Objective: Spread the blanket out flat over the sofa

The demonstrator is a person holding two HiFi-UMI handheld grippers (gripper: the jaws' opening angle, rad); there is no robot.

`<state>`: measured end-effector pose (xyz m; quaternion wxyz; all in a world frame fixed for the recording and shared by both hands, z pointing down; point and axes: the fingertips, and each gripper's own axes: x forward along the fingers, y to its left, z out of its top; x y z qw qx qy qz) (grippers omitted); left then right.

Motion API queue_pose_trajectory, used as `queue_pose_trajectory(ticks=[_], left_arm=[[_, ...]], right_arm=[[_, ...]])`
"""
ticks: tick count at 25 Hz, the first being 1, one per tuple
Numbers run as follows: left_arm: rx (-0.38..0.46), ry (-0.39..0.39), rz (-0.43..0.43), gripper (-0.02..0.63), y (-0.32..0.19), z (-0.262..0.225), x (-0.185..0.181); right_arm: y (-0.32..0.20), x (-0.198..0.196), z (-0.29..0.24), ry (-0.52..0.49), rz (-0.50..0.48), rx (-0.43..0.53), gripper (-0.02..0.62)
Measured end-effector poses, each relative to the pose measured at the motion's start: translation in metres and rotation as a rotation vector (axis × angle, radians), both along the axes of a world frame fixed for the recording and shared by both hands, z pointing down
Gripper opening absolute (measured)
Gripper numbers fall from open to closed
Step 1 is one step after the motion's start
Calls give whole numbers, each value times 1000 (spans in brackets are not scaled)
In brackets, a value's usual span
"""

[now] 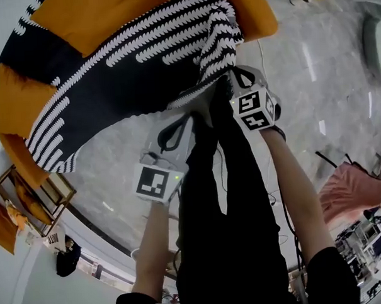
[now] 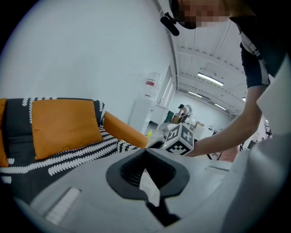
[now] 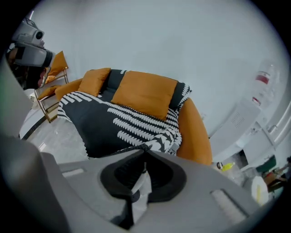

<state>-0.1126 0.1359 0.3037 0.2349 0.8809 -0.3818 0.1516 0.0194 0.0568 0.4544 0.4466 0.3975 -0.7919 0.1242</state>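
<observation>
The right gripper (image 3: pixel 144 154) was clamped on the blanket (image 3: pixel 113 123) in front of the sofa (image 3: pixel 195 132). The left gripper (image 2: pixel 145 152) was closed and empty.

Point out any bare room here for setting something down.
Mostly bare grey floor lies between the sofa and the pink cloth. The strip between the blanket and the wooden rack is narrower. The sofa seat itself is covered.

Woven cloth blanket (image 1: pixel 112 82), glossy floor (image 1: pixel 313 80)
</observation>
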Motion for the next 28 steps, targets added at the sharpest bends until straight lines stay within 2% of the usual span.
queue_pose_trajectory(ticks=[6,12,18,23,28], left_arm=[[-4,26,85,6,7,-4,39],[-18,14,97,6,-2,10,64],[-27,-5,89,6,-6,17,101],[-66,-11,30,6,-8,29,152],[-109,11,-50,6,-15,46,168]], right_arm=[[38,50,3,31,62,-51,17],[56,82,29,7,92,-108,17],[62,114,49,-7,81,-157,17],[74,155,71,-9,1,-216,17],[80,165,92,-33,-69,-267,17]])
